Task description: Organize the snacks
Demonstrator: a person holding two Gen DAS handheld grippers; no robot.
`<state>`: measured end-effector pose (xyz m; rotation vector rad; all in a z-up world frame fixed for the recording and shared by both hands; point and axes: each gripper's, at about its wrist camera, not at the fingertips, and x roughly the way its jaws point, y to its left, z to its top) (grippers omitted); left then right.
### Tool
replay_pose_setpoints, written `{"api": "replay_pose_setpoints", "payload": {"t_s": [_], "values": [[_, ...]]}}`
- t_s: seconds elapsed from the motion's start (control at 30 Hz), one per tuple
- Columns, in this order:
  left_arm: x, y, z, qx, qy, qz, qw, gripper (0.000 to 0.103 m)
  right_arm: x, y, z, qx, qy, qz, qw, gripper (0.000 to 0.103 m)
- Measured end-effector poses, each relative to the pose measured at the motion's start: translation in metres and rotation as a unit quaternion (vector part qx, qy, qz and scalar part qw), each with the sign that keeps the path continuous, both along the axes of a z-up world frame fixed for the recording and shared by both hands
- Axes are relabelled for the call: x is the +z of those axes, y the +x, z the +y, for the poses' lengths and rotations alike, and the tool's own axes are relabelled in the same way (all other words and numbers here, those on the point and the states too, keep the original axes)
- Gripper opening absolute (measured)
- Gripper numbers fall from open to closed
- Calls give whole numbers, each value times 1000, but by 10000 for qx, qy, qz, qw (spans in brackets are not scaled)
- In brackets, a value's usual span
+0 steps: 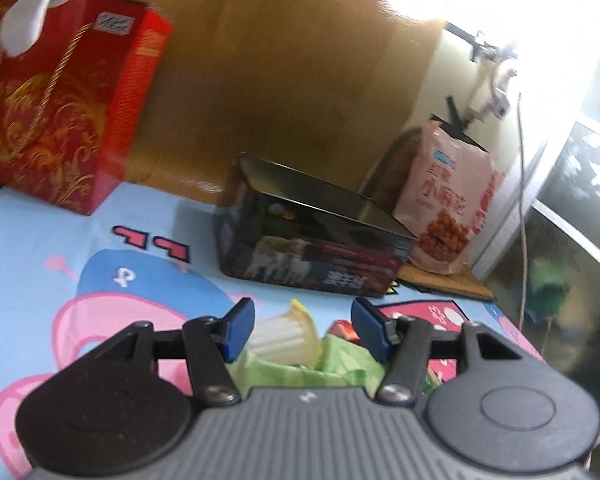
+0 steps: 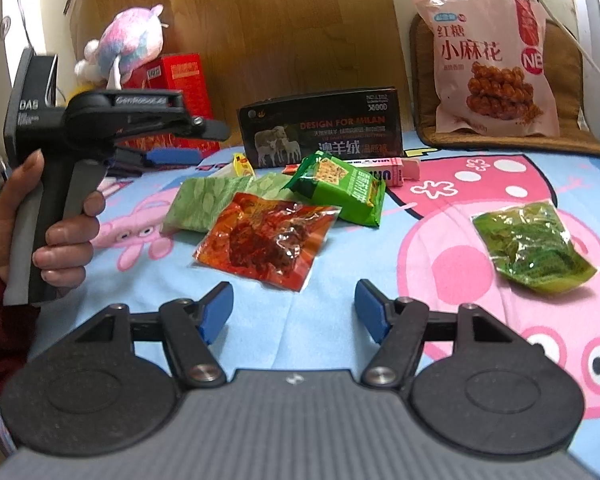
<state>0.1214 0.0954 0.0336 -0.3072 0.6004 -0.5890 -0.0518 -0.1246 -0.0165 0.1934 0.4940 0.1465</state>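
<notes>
Several snack packets lie on the cartoon-print sheet (image 2: 292, 312): a red clear packet (image 2: 266, 236), a green packet (image 2: 340, 190), a pale green leaf-print packet (image 2: 204, 204), a pink box (image 2: 396, 168), a small yellow packet (image 2: 242, 162) and a dark green packet (image 2: 534, 252) alone at right. A black open box (image 2: 320, 132) stands behind them. My right gripper (image 2: 294, 310) is open, empty, just short of the red packet. My left gripper (image 1: 302, 330) is open above the pale green packet (image 1: 300, 368) and yellow packet (image 1: 288, 334); it also shows in the right wrist view (image 2: 172, 156).
A large pink snack bag (image 2: 492, 64) leans on a brown cushion (image 2: 572, 92) at back right. A red gift bag (image 1: 60, 112) with a plush toy (image 2: 128, 44) on it stands at back left. A wooden headboard (image 1: 280, 60) runs behind.
</notes>
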Motion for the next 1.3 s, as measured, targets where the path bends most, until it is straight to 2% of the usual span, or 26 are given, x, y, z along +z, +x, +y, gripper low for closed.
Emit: {"api": "replay_pose_setpoints", "payload": {"t_s": [0.17, 0.27, 0.37, 0.47, 0.57, 0.63, 0.73, 0.8, 0.83, 0.87, 0.9, 0.93, 0.97, 1.0, 1.1, 1.3], "values": [[2, 2, 4, 71, 41, 30, 10000, 55, 1, 2, 1, -48, -29, 14, 10000, 69], [2, 4, 7, -29, -105, 116, 9999, 55, 3, 9, 8, 121, -239, -12, 9996, 69], [5, 1, 9, -97, -166, 38, 9998, 55, 7, 17, 12, 280, -411, -100, 9987, 69], [4, 1, 8, -154, -278, 93, 9995, 54, 18, 31, 3, 186, -444, -240, 9986, 69], [3, -2, 1, -372, -395, 117, 9985, 52, 26, 52, -19, -95, -41, -224, 9997, 69], [3, -6, -8, -528, -360, 95, 9979, 52, 23, 73, -37, -258, 376, -16, 9990, 70], [0, -10, -26, -782, -260, 168, 9965, 52, 12, 97, -44, -194, 792, 341, 9961, 70], [-2, -13, -37, -884, -106, 157, 9959, 51, 7, 103, -35, -119, 696, 315, 9970, 70], [-3, -15, -44, -910, 14, 121, 9958, 51, 6, 104, -25, 5, 467, 263, 9986, 67], [-4, -17, -50, -939, 123, 90, 9955, 54, 6, 103, -18, 138, 310, 180, 9993, 56], [-5, -17, -54, -958, 168, 80, 9952, 53, 8, 101, -13, 184, 204, 116, 9996, 53], [-7, -18, -56, -935, 230, 70, 9953, 51, 8, 99, -12, 198, 196, 84, 9996, 51], [-8, -18, -59, -872, 321, 40, 9957, 49, 7, 96, -17, 246, 331, 72, 9991, 46], [-10, -19, -62, -824, 403, 6, 9958, 50, 6, 96, -23, 221, 497, 86, 9985, 44], [-13, -18, -63, -732, 491, -6, 9961, 51, 3, 98, -33, 158, 874, 172, 9959, 47], [-11, -17, -78, -422, 1014, -69, 9939, 51, 4, 102, -28, 265, 837, 202, 9959, 52]]}}
